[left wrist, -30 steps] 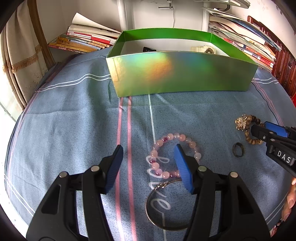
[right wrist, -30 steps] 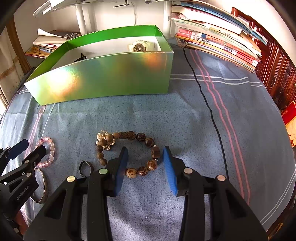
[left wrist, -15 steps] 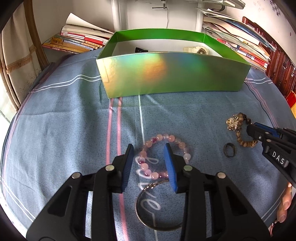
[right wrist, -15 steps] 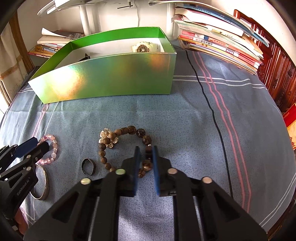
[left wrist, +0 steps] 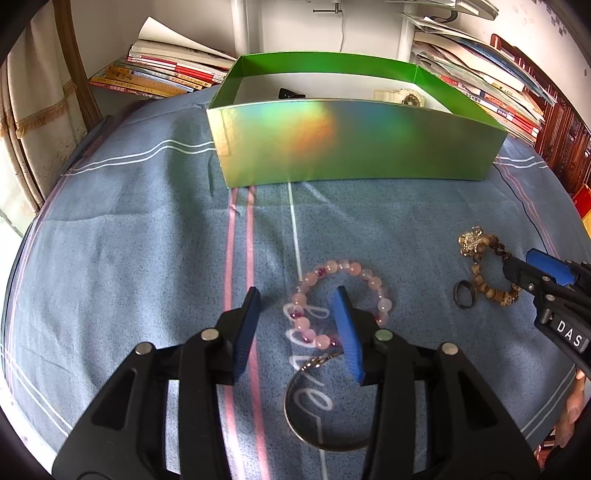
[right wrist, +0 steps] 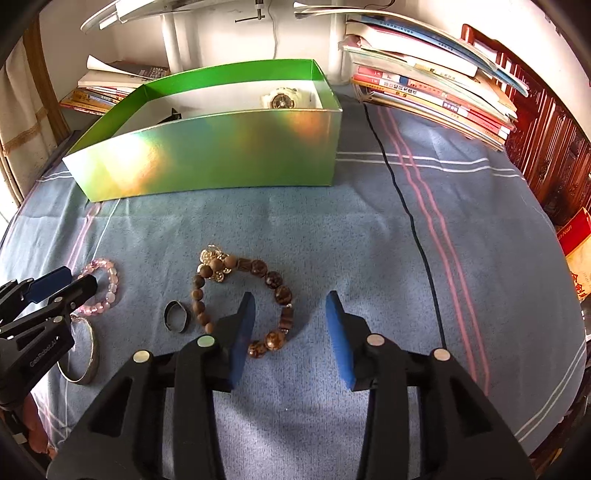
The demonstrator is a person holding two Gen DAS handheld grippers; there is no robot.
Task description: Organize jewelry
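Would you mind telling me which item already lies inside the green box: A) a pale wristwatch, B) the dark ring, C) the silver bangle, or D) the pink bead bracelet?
A: the pale wristwatch rests inside the green box, while the pink bead bracelet, dark ring and silver bangle lie out on the blue cloth.

Both views are bright and daylit, with colours clear and nothing motion-blurred. Light seems to come from the far side, where the white wall [right wrist: 207,33] is nearly blown out. The iridescent green box [left wrist: 354,144] throws orange and rainbow glare off its near wall. Soft shadows fall toward the camera beneath the beads and the black gripper bodies. Fisheye bending curves the blue cloth's [right wrist: 369,229] stripes and the book stacks [right wrist: 432,85], and dark vignetting fills the corners.
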